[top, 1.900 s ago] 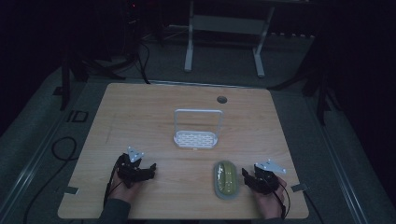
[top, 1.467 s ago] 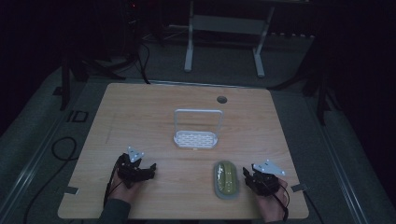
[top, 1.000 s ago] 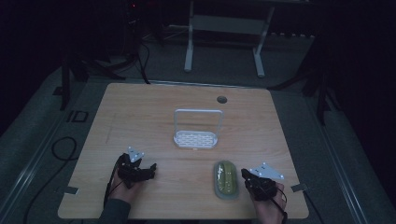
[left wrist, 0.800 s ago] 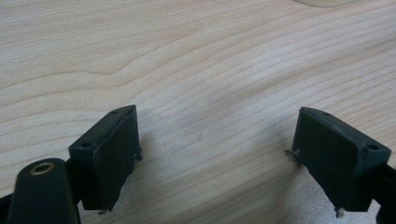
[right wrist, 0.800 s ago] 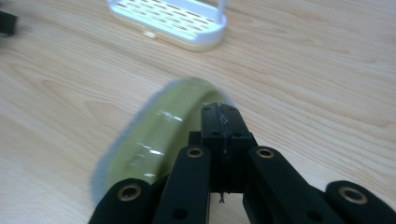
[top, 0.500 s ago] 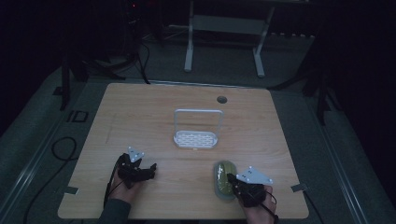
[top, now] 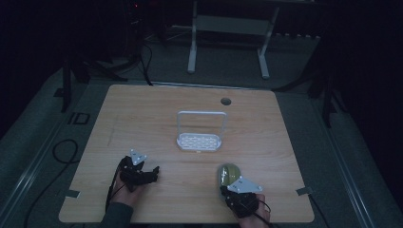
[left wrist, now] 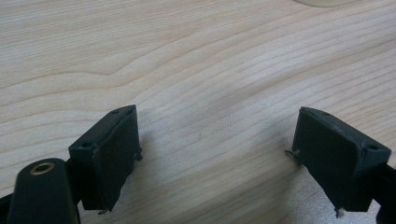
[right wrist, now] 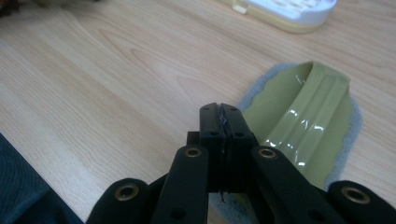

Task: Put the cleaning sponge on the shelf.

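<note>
Tabletop [top: 142,109] of pale wood takes up the middle of the high view, dark floor around it. A white rack [top: 200,133] with a tall looped handle stands near the centre of the frame. Below and right of it lies a glossy green dish [top: 229,174] on a grey mat [right wrist: 357,116], close to the lower edge of the wood. The right gripper [top: 236,198], at lower right of the high view, sits at the dish's near end; in the right gripper view its jaws are clenched together with nothing between them, over the near edge of the dish. The left gripper [top: 151,172], at lower left, rests over bare wood, jaws released and wide apart, well clear of the dish.
</note>
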Motion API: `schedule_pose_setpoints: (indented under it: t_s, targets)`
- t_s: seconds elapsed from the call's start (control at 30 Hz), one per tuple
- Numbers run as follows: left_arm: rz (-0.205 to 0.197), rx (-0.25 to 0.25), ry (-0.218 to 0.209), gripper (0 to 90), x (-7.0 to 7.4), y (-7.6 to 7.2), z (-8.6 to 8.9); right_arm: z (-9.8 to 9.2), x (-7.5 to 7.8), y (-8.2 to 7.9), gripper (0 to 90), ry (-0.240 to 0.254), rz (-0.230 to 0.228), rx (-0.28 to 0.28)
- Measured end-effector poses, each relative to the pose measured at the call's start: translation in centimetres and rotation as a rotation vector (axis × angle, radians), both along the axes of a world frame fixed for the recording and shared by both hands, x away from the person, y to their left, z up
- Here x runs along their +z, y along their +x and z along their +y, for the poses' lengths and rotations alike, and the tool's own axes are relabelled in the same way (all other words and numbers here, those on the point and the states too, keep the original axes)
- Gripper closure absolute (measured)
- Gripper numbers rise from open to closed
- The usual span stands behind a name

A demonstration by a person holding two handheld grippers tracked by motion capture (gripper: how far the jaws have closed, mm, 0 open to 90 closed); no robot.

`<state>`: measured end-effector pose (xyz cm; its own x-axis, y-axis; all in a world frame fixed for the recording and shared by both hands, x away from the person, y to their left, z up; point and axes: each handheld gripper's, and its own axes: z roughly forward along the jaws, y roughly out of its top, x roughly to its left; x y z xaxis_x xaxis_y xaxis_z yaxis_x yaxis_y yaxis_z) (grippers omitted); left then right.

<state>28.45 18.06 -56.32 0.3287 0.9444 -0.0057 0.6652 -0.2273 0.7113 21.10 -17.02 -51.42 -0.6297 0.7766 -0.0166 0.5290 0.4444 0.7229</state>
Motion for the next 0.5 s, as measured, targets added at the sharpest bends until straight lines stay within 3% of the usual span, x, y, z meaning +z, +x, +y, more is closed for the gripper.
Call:
schedule_pose_setpoints:
  t_s: [0.5]
  targets:
    - [0.000,-0.001,0.000,15.2,0.0,0.0,0.0,-2.6,-0.2,0.6,87.4,-0.048,0.028,-0.051]
